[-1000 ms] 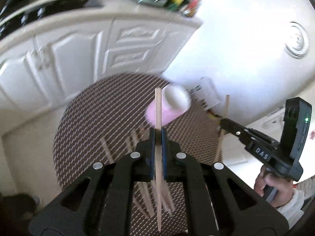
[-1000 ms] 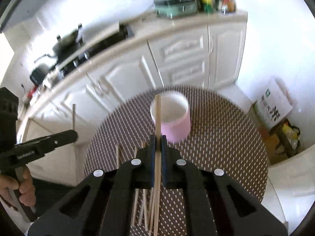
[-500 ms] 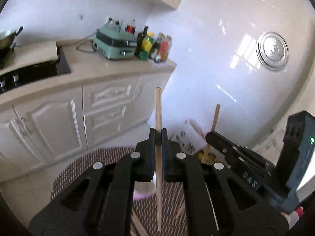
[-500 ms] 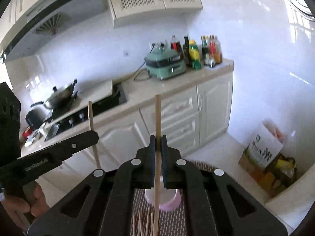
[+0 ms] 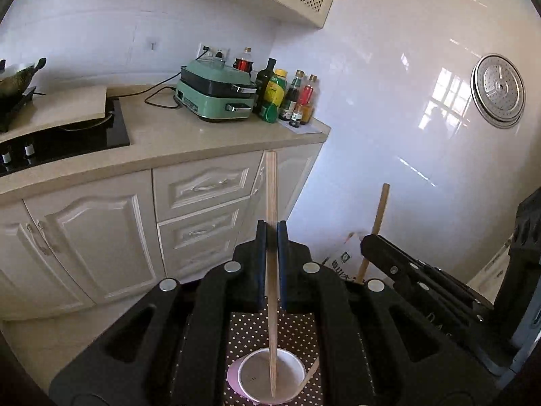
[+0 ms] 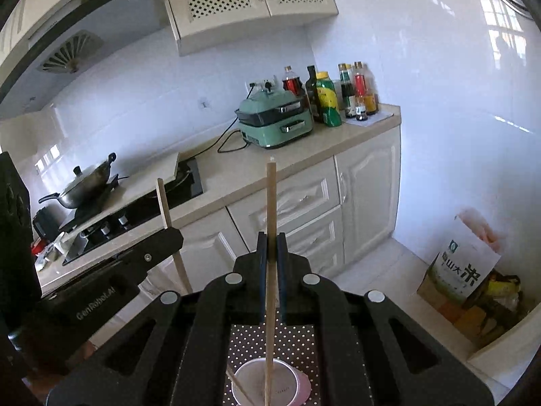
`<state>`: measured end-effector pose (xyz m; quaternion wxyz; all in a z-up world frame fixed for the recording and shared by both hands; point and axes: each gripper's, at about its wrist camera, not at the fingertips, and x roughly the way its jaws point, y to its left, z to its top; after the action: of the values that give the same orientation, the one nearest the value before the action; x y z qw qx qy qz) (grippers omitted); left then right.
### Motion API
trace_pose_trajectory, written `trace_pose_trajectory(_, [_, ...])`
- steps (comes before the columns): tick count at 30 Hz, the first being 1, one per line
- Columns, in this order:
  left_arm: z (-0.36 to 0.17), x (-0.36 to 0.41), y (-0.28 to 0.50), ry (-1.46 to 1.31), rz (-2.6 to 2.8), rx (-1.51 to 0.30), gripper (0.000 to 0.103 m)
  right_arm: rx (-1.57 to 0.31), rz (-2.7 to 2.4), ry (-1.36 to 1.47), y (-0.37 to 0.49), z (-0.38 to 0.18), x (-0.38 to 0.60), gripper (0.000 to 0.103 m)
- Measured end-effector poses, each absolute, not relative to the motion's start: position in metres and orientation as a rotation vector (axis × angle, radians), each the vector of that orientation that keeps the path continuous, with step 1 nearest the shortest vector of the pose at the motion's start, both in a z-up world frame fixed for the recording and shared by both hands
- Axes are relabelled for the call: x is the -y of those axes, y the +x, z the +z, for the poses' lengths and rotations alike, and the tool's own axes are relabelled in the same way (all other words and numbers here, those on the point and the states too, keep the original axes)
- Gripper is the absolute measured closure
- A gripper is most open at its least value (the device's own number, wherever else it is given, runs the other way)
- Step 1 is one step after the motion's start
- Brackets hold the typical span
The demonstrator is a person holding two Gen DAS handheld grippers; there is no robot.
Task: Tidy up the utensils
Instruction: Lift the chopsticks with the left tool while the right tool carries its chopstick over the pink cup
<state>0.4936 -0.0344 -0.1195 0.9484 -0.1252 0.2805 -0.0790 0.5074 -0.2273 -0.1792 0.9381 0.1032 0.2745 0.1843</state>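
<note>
Both hand-held grippers, left (image 5: 271, 237) and right (image 6: 271, 240), are clamped on upright chopsticks (image 5: 271, 203), tips aimed into the pink cup (image 5: 267, 380) at frame bottom, ready to drop.

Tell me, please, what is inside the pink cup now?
Two chopstick tips: the left gripper's chopstick and the right gripper's chopstick reach into the pink cup. The gripper bodies cover the cup's surroundings.

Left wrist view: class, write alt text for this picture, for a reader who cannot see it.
The left gripper is shut on a wooden chopstick, held upright with its lower end inside a pink cup on a dotted mat. At right, the right gripper holds a second chopstick. Behind are cream kitchen cabinets and a green appliance.
</note>
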Motion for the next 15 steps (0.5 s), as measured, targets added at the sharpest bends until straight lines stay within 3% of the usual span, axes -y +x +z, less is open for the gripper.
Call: trace_pose_trajectory(15, [-0.176, 0.029, 0.466, -0.22, -0.18, -0.683, 0.097, -0.674, 0.4, 0.143, 0.475, -0.224, 0.233, 0.099])
